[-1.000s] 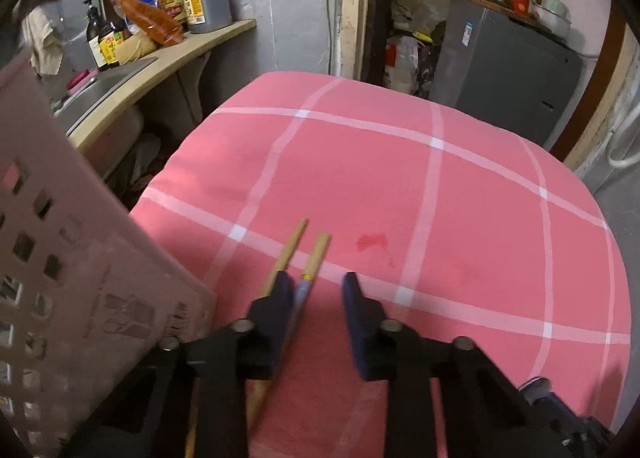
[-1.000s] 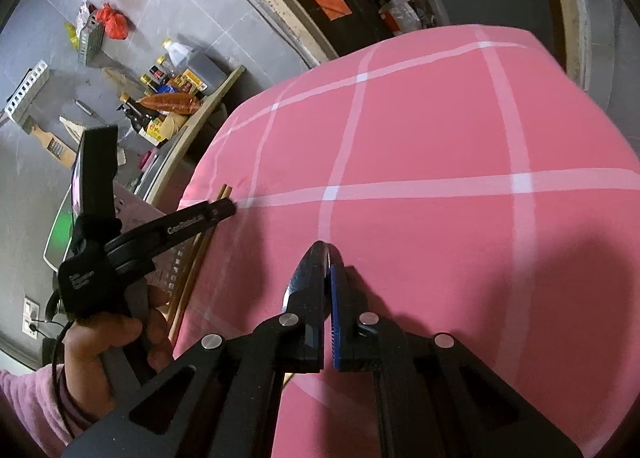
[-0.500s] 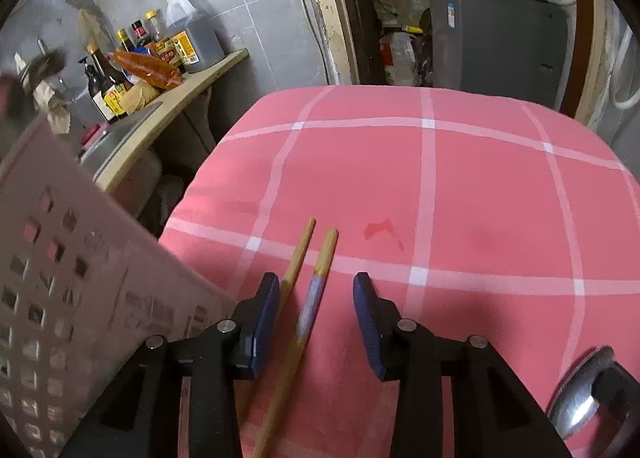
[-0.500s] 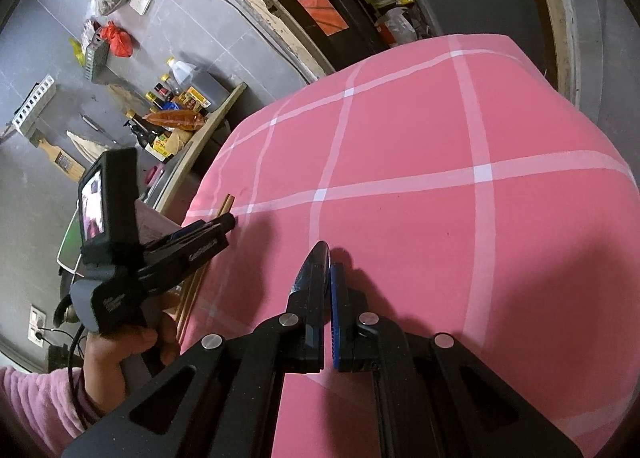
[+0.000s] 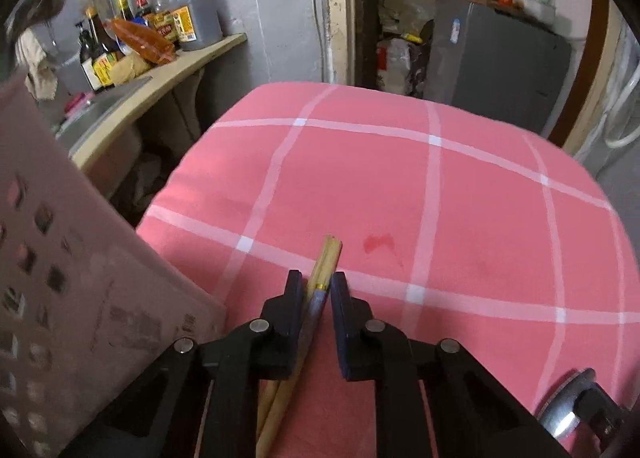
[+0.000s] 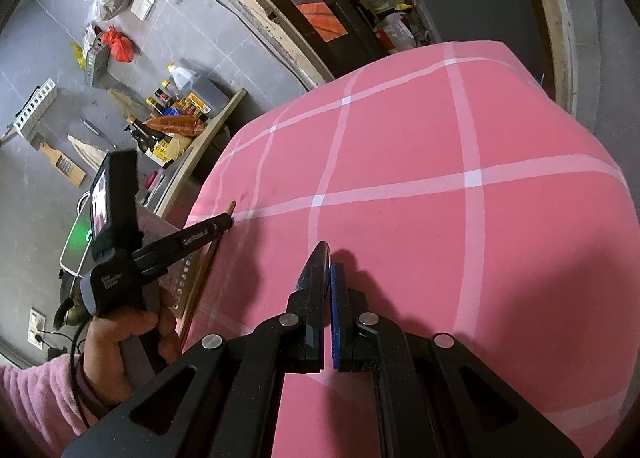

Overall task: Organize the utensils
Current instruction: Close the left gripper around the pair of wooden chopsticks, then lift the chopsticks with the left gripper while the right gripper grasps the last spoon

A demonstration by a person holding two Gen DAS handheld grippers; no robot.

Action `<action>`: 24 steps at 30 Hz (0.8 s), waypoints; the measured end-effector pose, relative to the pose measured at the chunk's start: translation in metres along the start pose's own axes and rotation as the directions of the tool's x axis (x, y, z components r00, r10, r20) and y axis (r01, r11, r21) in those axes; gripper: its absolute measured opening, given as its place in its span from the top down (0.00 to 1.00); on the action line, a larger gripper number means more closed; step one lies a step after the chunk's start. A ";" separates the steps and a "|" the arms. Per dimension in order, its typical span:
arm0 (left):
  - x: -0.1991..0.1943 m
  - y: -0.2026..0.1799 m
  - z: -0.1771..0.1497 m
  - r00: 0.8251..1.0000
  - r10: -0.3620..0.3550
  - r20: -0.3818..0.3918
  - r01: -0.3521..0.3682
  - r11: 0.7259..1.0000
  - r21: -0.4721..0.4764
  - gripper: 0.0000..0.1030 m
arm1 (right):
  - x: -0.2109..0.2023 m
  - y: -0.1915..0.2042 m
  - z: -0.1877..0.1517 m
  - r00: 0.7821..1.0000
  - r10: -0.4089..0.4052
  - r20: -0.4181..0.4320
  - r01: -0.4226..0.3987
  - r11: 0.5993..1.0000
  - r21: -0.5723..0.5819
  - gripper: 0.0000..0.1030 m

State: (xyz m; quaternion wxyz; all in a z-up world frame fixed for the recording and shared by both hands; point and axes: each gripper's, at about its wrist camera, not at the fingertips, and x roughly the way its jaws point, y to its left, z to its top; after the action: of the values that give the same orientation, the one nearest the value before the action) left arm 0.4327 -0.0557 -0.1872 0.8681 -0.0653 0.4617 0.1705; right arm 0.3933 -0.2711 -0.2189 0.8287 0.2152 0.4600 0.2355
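Pinching chopsticks (image 5: 322,278) in left tongs (image 5: 316,290), jaws just closing, tips pointing forward

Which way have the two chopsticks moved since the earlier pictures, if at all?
Yes. The chopsticks, earlier apart, now lie together, their tips nearer the red stain; the left gripper has closed on them.

I've got a pair of wooden chopsticks (image 5: 325,264) here, pale bamboo, pressed side by side, blunt ends pointing away from me, each with a thin gold band and a bluish-grey painted stretch below it. They run slanted from the near left toward the far right over the pink checked cloth (image 5: 400,186). Just left of them stands the pale perforated plastic basket (image 5: 60,298), tilted.
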 end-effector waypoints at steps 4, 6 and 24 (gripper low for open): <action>-0.006 0.000 -0.012 0.995 -0.097 -0.016 0.097 0.995 -0.005 0.89 | -0.005 -0.002 -0.002 1.000 -0.005 0.006 0.005 1.000 0.010 0.97; -0.009 -0.001 -0.016 0.988 -0.152 -0.041 0.151 0.988 -0.008 0.90 | -0.007 -0.002 -0.003 1.000 -0.007 0.008 0.007 1.000 0.016 0.97; -0.028 -0.006 -0.032 0.960 -0.169 -0.224 0.203 0.970 0.136 0.79 | -0.009 -0.004 -0.006 0.996 -0.044 -0.072 0.044 0.999 0.005 0.96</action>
State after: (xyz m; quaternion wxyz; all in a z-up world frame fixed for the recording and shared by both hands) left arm 0.3950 -0.0766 -0.1826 0.8288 -0.0573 0.5549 0.0428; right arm 0.3842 -0.2787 -0.2180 0.8159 0.1992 0.4947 0.2233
